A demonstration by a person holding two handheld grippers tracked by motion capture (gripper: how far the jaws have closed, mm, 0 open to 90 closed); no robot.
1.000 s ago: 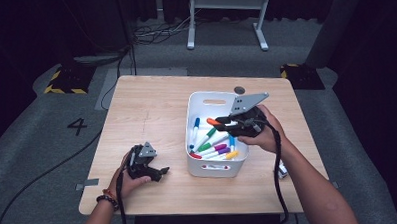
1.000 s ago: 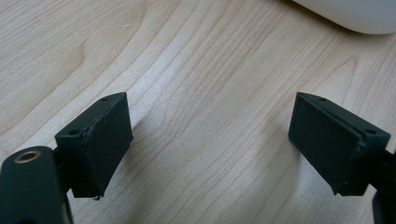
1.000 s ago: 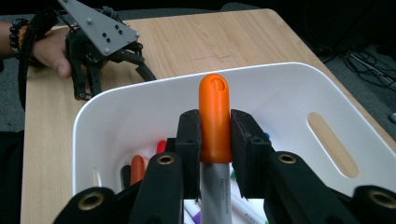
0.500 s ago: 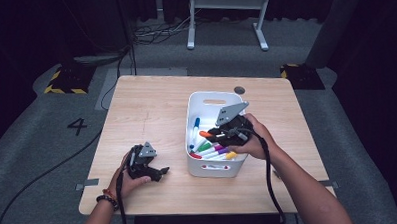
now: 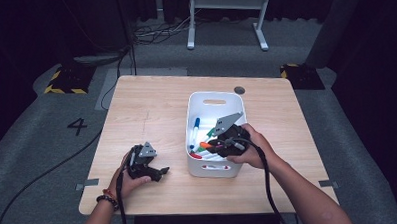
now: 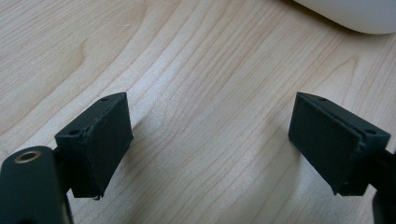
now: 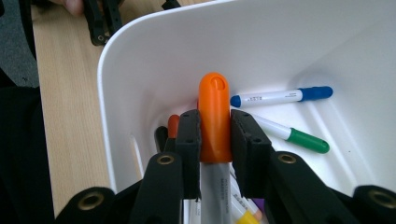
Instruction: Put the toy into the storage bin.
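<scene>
A white bin stands on the wooden table and holds several markers. My right gripper hangs inside the bin, shut on an orange-capped marker with a grey barrel. The cap sticks out past the black pads. Below it lie a blue-capped marker and a green-capped marker on the bin's floor. My left gripper rests on the table left of the bin, open, with bare wood between its pads.
The bin's white wall curves close to the right gripper's left side. The bin's corner lies just beyond the left gripper. A dark round plug sits near the table's far edge. Cables trail from both grippers off the near edge.
My right gripper has come down and leftward into the bin with the orange-capped marker held in it. The left gripper has stayed where it was.
</scene>
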